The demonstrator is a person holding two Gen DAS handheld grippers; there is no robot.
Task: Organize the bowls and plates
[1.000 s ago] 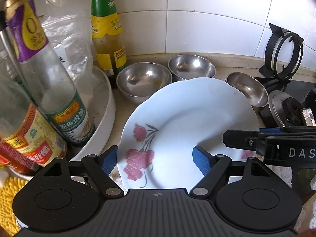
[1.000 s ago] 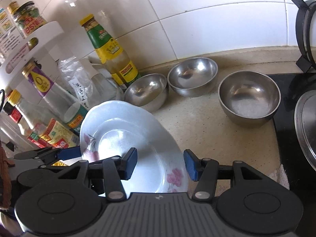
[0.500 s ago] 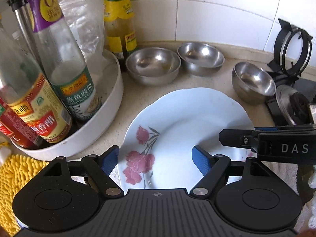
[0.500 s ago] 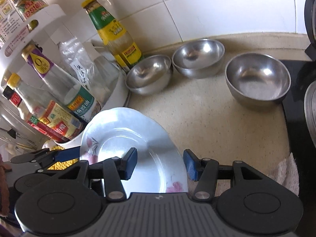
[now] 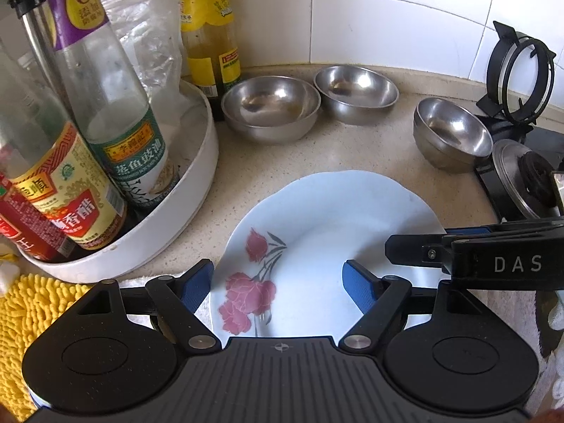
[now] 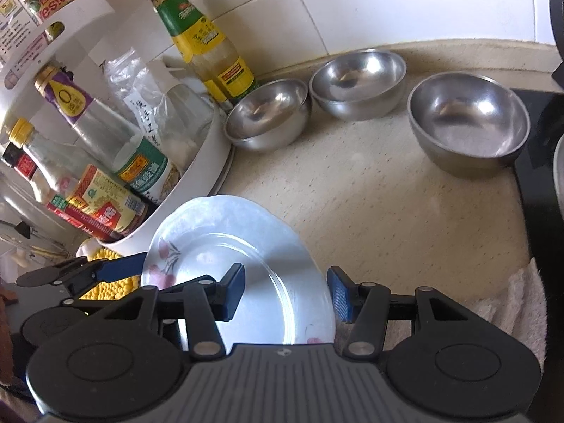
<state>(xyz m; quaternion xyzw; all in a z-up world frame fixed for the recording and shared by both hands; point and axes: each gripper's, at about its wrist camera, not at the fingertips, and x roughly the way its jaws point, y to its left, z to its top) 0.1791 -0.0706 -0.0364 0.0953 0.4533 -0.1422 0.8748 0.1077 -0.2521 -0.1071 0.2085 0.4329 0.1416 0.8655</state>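
A white plate [image 5: 317, 239] with pink flowers lies low over the counter's front, nearly flat; its near edge is hidden behind my grippers. My left gripper [image 5: 278, 278] is open and straddles the plate's left rim, one finger outside it and one over the plate. My right gripper [image 6: 285, 285] is open too and straddles the right rim of the plate [image 6: 225, 246]. No pad presses on the plate. Three steel bowls [image 5: 271, 105] [image 5: 356, 91] [image 5: 451, 134] stand empty along the tiled wall behind it.
A white round rack [image 5: 197, 183] full of sauce bottles stands to the left, close to the plate. A yellow cloth [image 5: 31, 310] lies at the front left. The stove burner [image 5: 521, 176] and a black pan support [image 5: 518, 70] are on the right, with a towel [image 6: 504, 299] at the front right.
The plate's far rim has dropped from in front of the bowls to lie flatter above the counter. Both grippers keep their places at its rims.
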